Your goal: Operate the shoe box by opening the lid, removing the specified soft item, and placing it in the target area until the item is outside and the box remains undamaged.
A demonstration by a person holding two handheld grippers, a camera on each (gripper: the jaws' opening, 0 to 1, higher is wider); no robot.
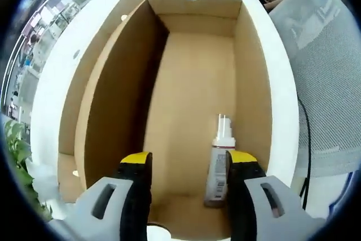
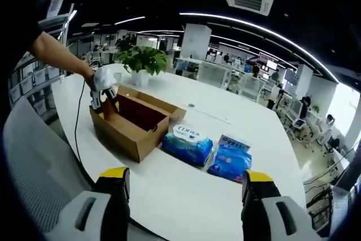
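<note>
Inside box [image 1: 192,83], hand-held gripper [image 1: 189,165] gapes beside bottle [image 1: 219,162].

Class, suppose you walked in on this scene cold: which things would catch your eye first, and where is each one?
The open cardboard box on the white table draws the eye, with the left gripper dipping into its end. Inside, between that gripper's open jaws, a small white bottle lies on the box floor. Beside the box sit two blue soft packs, with a potted plant behind.
</note>
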